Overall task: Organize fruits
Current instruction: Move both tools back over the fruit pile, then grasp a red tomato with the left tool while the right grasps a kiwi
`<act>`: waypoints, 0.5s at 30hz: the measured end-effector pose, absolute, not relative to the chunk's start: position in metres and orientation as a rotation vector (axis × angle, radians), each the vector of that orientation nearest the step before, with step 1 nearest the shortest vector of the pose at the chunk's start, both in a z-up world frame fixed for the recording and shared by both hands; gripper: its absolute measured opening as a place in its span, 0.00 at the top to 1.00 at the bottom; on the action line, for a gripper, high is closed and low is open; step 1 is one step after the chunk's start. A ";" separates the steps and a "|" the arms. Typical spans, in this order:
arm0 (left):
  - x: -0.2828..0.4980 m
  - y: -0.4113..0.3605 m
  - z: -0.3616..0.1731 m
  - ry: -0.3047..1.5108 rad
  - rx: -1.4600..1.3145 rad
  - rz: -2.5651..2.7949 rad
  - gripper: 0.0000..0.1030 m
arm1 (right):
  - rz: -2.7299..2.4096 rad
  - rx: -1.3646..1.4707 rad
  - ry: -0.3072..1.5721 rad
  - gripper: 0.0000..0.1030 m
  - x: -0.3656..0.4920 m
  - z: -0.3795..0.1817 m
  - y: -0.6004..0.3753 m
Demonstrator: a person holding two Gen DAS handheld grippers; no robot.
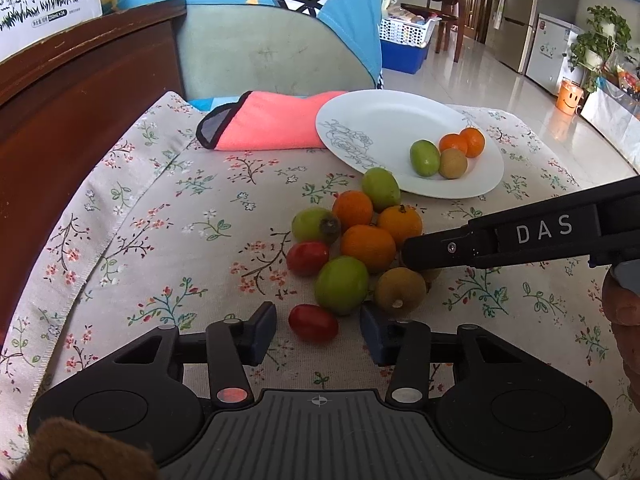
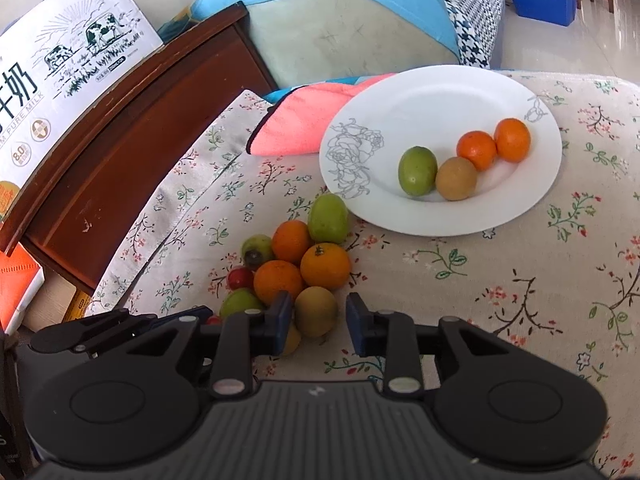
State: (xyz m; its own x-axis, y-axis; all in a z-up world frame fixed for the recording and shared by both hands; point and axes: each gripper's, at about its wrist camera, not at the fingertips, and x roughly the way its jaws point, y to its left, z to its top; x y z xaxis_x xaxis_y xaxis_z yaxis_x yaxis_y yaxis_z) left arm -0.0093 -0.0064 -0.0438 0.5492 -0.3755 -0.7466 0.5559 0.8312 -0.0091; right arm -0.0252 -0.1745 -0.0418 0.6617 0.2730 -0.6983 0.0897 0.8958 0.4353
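Observation:
A pile of loose fruit [image 1: 366, 246] lies on the flowered tablecloth: oranges, green fruits, brown kiwis and red tomatoes. A white plate [image 1: 380, 116] behind it holds two oranges, a green fruit and a kiwi [image 2: 456, 179]. My left gripper [image 1: 318, 326] is open around a red tomato [image 1: 313, 323] at the pile's near edge. My right gripper [image 2: 318, 318] is open with a brown kiwi [image 2: 316, 316] between its fingers; it shows from the side in the left wrist view [image 1: 412, 254], reaching in from the right.
A pink cloth [image 1: 272, 120] lies behind the plate. A dark wooden cabinet [image 1: 80, 92] stands at the left with a milk carton box [image 2: 68, 68] on it. A cushioned chair back [image 1: 276, 52] stands behind the table.

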 end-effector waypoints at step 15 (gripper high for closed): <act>-0.013 -0.005 -0.029 0.823 0.184 -0.587 0.79 | 0.103 0.497 0.851 0.77 -0.027 -0.037 -0.181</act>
State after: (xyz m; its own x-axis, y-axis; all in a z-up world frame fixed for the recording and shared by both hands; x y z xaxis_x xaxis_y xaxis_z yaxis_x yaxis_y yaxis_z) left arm -0.0134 -0.0047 -0.0287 0.5328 -0.4197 -0.7348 0.5579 0.8271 -0.0679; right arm -0.0275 -0.1806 -0.0375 0.6620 0.2816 -0.6946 0.1075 0.8815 0.4598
